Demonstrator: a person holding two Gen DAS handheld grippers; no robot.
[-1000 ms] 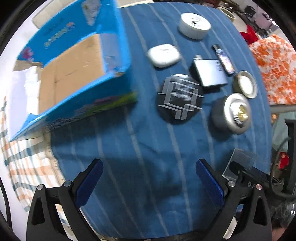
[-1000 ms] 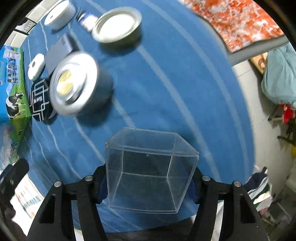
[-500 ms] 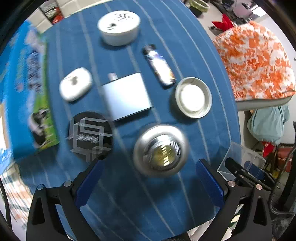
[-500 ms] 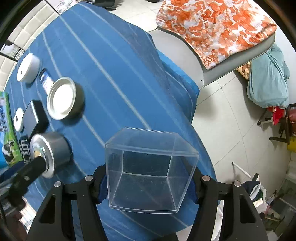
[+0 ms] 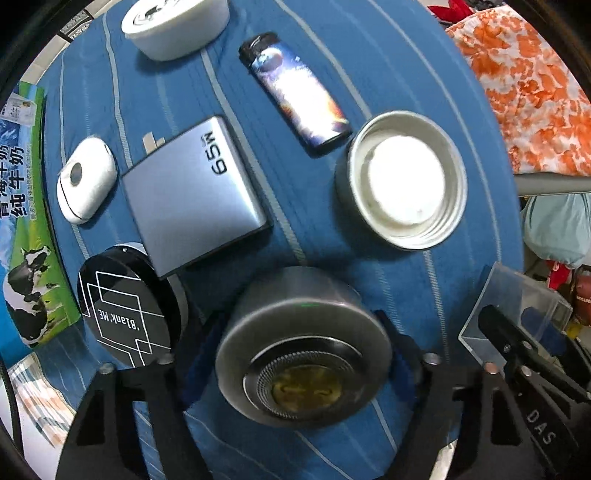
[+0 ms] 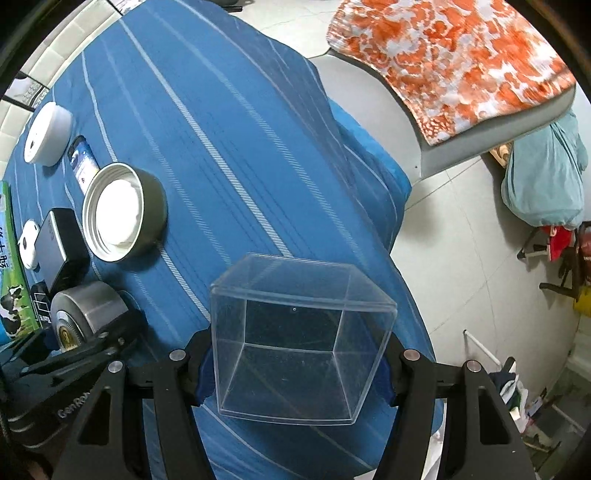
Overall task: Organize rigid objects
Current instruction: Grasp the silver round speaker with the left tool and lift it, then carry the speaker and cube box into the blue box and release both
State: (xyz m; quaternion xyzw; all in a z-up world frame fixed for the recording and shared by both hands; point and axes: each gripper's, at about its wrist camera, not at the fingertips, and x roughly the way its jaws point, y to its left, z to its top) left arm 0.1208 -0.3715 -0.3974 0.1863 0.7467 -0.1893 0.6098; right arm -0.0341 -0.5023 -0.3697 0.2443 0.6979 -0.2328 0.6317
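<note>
My left gripper (image 5: 295,363) is closed around a round silver tin with a mesh top (image 5: 303,347) on the blue striped cloth; its blue pads are mostly hidden behind the tin. The tin also shows in the right wrist view (image 6: 83,312). My right gripper (image 6: 295,369) is shut on a clear plastic box (image 6: 299,339), held above the cloth's right edge; the box shows in the left wrist view (image 5: 517,306).
On the cloth (image 5: 388,74) lie a silver lid (image 5: 402,179), a lighter (image 5: 299,92), a grey 65W charger (image 5: 192,192), a white earbud case (image 5: 85,179), a black round box (image 5: 125,306) and a white round container (image 5: 173,22). A milk carton (image 5: 22,221) stands left.
My left gripper moved down and forward to the silver tin and its jaws closed around it. My right gripper kept hold of the clear box and shifted slightly.
</note>
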